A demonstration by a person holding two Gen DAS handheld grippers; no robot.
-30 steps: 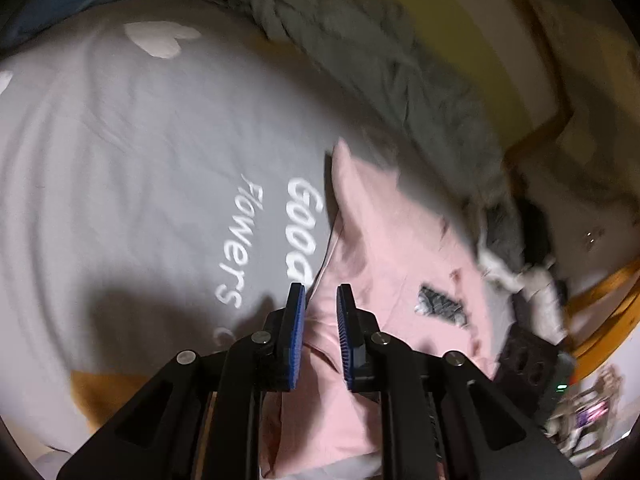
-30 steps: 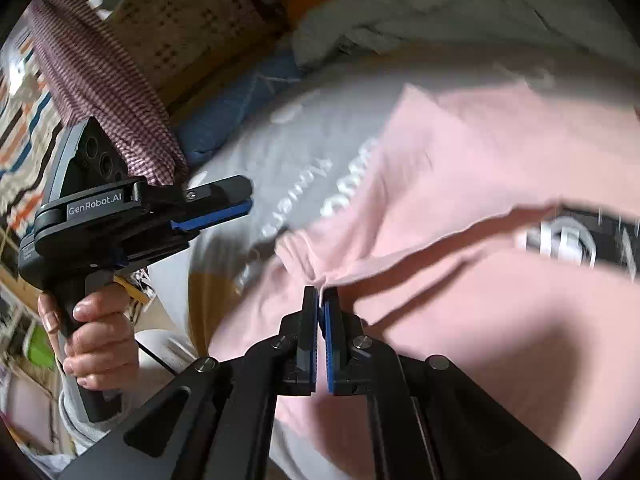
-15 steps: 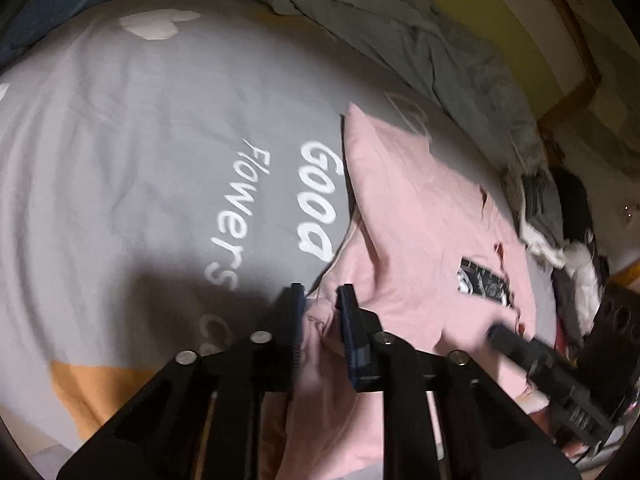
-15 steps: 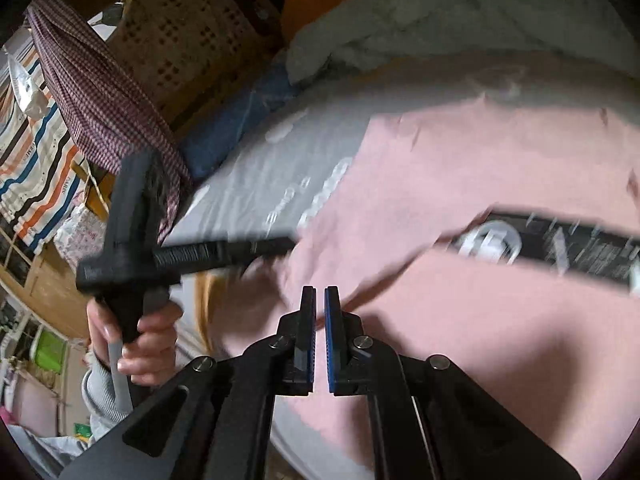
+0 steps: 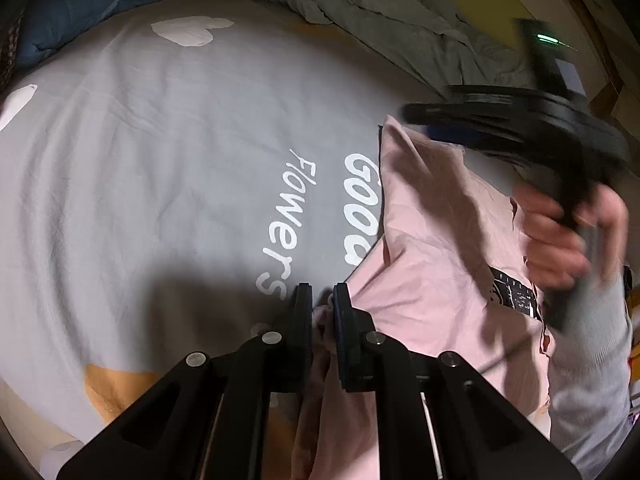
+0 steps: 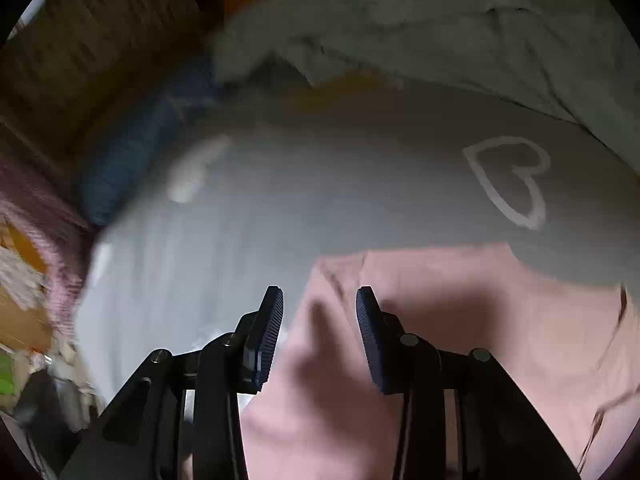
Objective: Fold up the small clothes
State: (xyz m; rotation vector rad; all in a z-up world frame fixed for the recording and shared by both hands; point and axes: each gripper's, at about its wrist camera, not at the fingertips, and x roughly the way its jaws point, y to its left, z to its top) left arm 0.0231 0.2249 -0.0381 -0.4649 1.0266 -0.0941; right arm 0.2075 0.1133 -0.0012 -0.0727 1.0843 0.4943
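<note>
A small pink T-shirt (image 5: pixel 432 248) with a black print lies on a grey bedsheet (image 5: pixel 168 168) that bears white words. My left gripper (image 5: pixel 320 300) is shut on a bunched edge of the pink shirt near the sheet. In the left wrist view my right gripper (image 5: pixel 424 120) is blurred and hovers over the shirt's far corner, held by a hand. In the right wrist view the right gripper (image 6: pixel 319 300) is open and empty just above the shirt's corner (image 6: pixel 440 320).
A crumpled grey-green blanket (image 5: pixel 380 12) lies at the back of the bed. A blue pillow (image 5: pixel 92 4) sits at the back left. A white heart outline (image 6: pixel 508 180) marks the sheet beyond the shirt. Clutter shows past the bed's left side (image 6: pixel 32 320).
My right gripper let go of the shirt's near edge, opened, and swung across to the far corner. My left gripper closed on the near edge of the shirt.
</note>
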